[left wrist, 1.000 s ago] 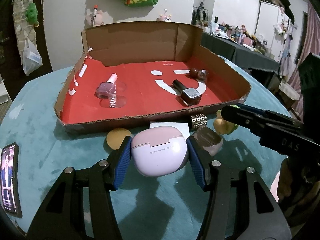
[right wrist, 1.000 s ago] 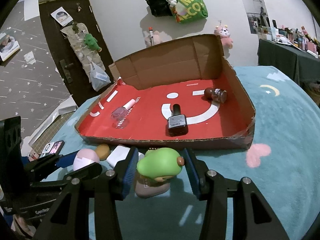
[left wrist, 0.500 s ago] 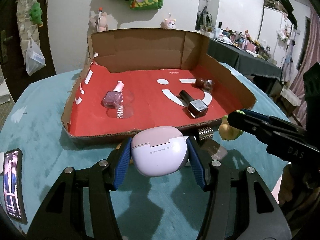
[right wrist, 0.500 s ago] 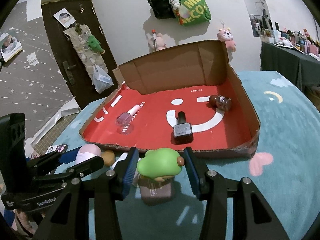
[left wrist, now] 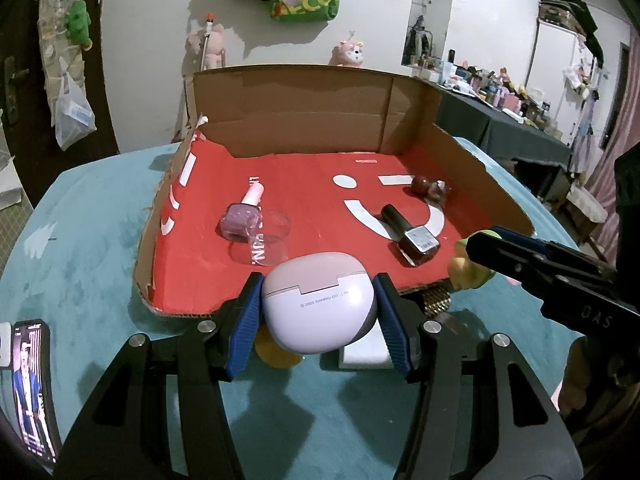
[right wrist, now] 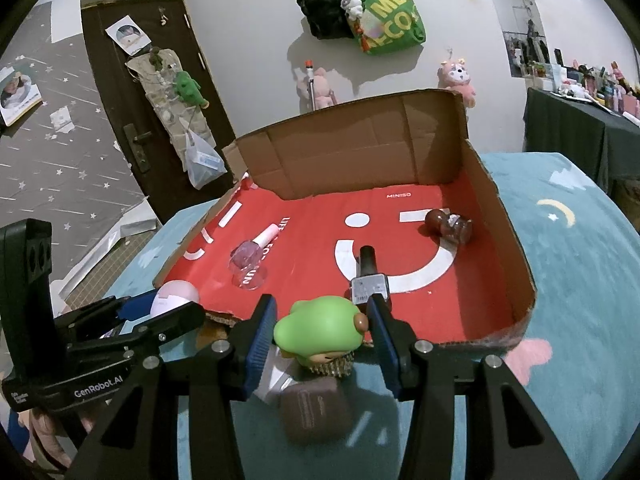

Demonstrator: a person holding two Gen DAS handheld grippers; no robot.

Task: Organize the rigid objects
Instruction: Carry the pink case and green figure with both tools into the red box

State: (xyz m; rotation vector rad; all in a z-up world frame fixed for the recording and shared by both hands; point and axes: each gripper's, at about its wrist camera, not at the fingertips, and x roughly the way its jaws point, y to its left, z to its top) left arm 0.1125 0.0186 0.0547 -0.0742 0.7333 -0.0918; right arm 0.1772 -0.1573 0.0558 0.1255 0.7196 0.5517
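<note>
left gripper [left wrist: 319, 312]: black angular frame, ribbed blue pads, silver round screws, lower centre
right gripper [right wrist: 322, 330]: same black frame, blue pads, silver screws
lettering: white "GenRobot.AI" on the black body, lower left of right wrist view

"MINISO" on red box floor [right wrist: 400, 196]. "GenRobot.AI" on left gripper [right wrist: 160, 312] body. "MEG / ECO" partly readable on green bag [right wrist: 390, 16]. "DAS" on right gripper [left wrist: 476, 244] body. "SANRIO CO., LTD" small print on earbud case [left wrist: 320, 304].

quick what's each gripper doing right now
Left gripper: closed on the pink earbud case.
Right gripper: closed on the green figurine.
</note>
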